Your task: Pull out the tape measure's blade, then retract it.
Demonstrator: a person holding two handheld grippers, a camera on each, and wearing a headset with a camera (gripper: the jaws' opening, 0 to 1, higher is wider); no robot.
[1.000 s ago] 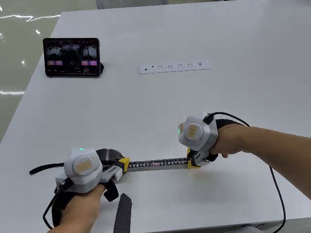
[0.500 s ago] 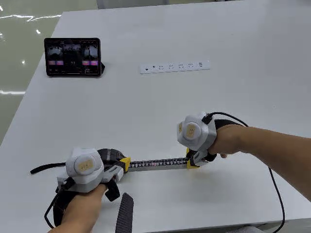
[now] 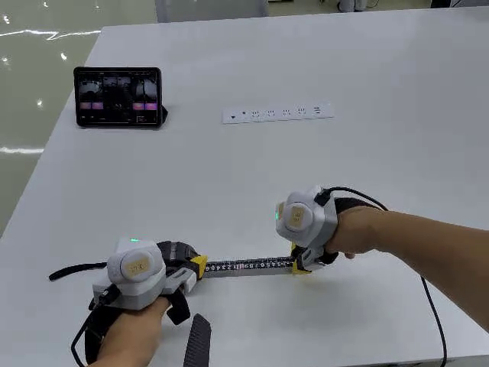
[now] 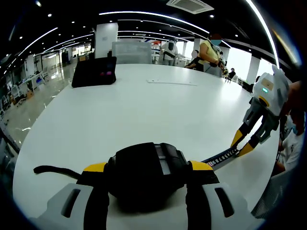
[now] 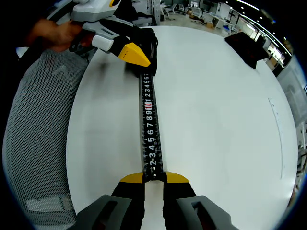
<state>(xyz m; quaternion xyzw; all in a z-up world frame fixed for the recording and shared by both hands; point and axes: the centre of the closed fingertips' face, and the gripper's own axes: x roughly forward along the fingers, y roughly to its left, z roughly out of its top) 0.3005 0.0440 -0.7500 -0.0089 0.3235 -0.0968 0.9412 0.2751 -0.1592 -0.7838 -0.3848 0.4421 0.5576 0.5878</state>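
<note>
The left gripper [image 3: 192,266] clamps the round black tape measure case [image 4: 146,170]; at right, the right gripper [image 5: 153,178] pinches the tip of the dark numbered blade [image 5: 148,125].

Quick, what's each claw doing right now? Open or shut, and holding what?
Left gripper: shut on the black tape measure case.
Right gripper: shut on the tip of the pulled-out blade.

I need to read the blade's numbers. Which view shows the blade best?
Right gripper view: the blade runs up its middle, numerals readable. Head view shows it small, numerals illegible; left gripper view, a short stretch.
</note>
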